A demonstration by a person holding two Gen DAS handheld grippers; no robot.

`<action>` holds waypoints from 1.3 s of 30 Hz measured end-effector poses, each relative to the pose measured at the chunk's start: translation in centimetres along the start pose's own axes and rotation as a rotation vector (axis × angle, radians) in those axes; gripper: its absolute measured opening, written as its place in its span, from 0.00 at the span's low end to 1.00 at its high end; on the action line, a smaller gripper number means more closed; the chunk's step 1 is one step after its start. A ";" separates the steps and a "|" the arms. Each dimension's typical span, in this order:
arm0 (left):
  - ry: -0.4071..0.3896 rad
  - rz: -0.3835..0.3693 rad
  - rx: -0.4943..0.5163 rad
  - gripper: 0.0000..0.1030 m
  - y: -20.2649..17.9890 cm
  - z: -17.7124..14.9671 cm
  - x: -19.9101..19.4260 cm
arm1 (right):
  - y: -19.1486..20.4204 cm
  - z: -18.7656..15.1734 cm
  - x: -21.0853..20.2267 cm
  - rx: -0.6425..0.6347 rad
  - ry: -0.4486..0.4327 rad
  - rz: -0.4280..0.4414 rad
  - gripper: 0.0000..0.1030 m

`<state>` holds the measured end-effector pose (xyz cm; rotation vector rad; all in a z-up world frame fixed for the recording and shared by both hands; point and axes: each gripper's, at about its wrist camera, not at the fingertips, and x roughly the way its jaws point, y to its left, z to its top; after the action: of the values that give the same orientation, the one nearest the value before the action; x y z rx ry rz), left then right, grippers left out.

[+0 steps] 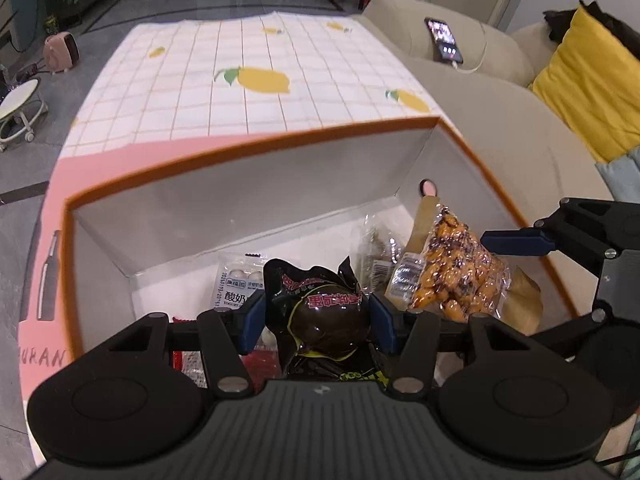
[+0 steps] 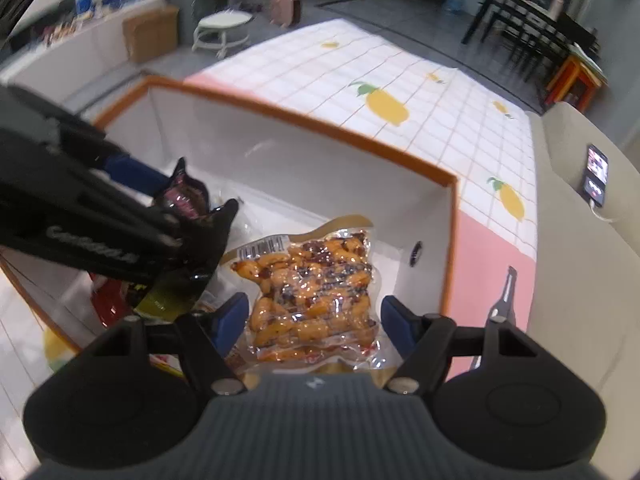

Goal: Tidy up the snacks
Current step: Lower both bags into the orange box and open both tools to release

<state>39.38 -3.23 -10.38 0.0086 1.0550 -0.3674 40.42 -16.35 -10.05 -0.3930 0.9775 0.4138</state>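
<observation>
A white box with an orange rim [image 1: 248, 140] [image 2: 328, 130] stands on the table and holds several snacks. My left gripper [image 1: 318, 322] is shut on a black packet with a dark braised egg [image 1: 328, 316] and holds it over the box's near side; the packet also shows in the right wrist view [image 2: 192, 236]. My right gripper [image 2: 312, 320] is open, its pads either side of a clear packet of orange spicy peanuts [image 2: 312, 296] [image 1: 452, 272] that lies in the box's right part. A white yogurt snack packet [image 1: 236, 284] lies on the box floor.
The table wears a white grid cloth with lemons [image 1: 264, 80] [image 2: 388, 108] and a pink border. A beige sofa [image 1: 500, 120] with a phone [image 1: 444, 40] and a yellow cushion [image 1: 584, 84] runs along the right. A red packet [image 2: 108, 304] lies in the box.
</observation>
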 end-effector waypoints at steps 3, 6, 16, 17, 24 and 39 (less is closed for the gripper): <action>0.024 0.008 0.009 0.61 0.1 0.2 1.2 | 0.2 0.2 1.2 -0.015 0.028 0.012 0.68; 0.038 0.021 0.022 0.61 -0.1 0.3 1.9 | 0.3 0.2 2.0 -0.018 0.051 0.011 0.68; 0.077 0.069 0.004 0.64 0.1 -0.1 2.5 | 0.7 0.3 2.8 -0.026 0.068 -0.013 0.72; 0.076 0.085 0.000 0.67 0.1 -0.2 2.3 | 0.8 0.3 2.6 -0.026 0.064 -0.018 0.72; 0.042 0.081 0.003 0.72 0.0 -0.3 0.1 | 1.3 0.3 1.0 -0.029 0.042 -0.044 0.82; -0.123 0.125 0.042 0.72 -3.1 -1.6 -8.7 | 2.2 -0.5 -7.3 0.001 -0.075 -0.075 0.82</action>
<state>33.25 -3.32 -3.30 0.0879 0.9204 -0.2735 35.33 -15.87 -4.42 -0.4087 0.8880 0.3577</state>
